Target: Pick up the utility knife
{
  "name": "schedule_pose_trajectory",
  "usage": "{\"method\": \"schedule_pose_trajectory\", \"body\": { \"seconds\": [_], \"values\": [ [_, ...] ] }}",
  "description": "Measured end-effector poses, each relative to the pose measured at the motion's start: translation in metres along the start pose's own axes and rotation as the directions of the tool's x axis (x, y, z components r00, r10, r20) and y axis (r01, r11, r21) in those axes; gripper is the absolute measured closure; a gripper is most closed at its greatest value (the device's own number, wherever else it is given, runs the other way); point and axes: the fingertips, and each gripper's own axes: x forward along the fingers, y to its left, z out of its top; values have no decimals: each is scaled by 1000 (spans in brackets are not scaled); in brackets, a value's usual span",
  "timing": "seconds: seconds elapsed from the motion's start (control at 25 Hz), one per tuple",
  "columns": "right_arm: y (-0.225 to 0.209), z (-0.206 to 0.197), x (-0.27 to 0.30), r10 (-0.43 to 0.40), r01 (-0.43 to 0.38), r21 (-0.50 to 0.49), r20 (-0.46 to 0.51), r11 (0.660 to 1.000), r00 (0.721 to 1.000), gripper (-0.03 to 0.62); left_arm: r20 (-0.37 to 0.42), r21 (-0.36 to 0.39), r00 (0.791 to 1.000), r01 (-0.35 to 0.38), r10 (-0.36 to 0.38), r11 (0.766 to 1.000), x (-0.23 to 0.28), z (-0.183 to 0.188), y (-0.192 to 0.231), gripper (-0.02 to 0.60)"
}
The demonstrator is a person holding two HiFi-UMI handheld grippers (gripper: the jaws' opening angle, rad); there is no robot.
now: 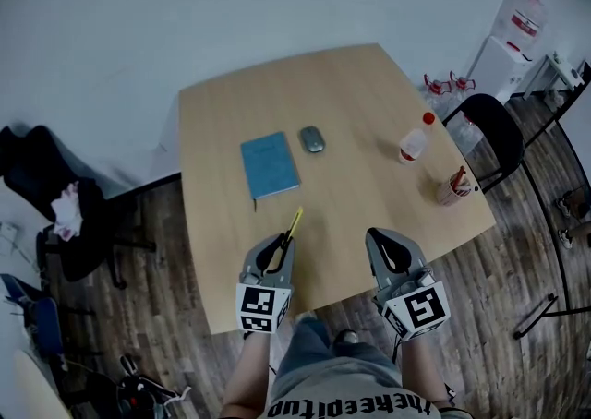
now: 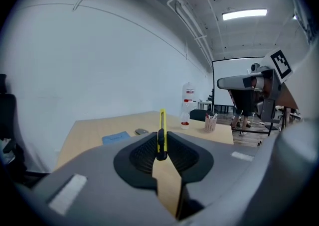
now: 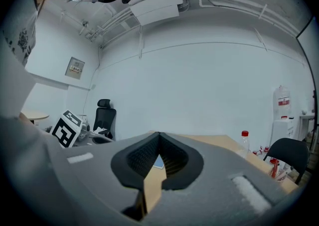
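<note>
At the lower left of the head view, the left gripper [image 1: 282, 244] has its jaws clamped on a yellow utility knife [image 1: 295, 223]. The left gripper view shows the dark pads pressing both flat sides of the knife near its black rear end, with the yellow body sticking forward past the jaw tips, apparently clear of the wooden table [image 1: 369, 85]. Above it in the head view, a blue notebook [image 1: 270, 164] lies flat, with a grey computer mouse [image 1: 312, 138] just to its right. At lower centre-right, the right gripper [image 1: 377, 237] hangs over the table's near edge with its jaws together on nothing. Further right stand a clear bottle with a red cap [image 1: 415, 142] and a small cup of pens [image 1: 452, 188]. The pickup looks nearly done. Because the hold sits near one end, the knife could pivot, so a steady squeeze and a slow, level lift would suit.
</note>
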Motion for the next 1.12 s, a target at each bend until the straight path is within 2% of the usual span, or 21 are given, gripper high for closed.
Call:
{"method": "schedule_pose_trajectory", "body": {
  "seconds": [0.56,1.12],
  "values": [
    [15,11,-14,52,-52,-19,36,998,998,593,138,-18,986,-91,93,996,-46,31,-6,503],
    [25,19,-29,84,-83,-32,55,996,995,594,268,-49,951,-145,153,988,-86,63,-14,505]
  ]
}}
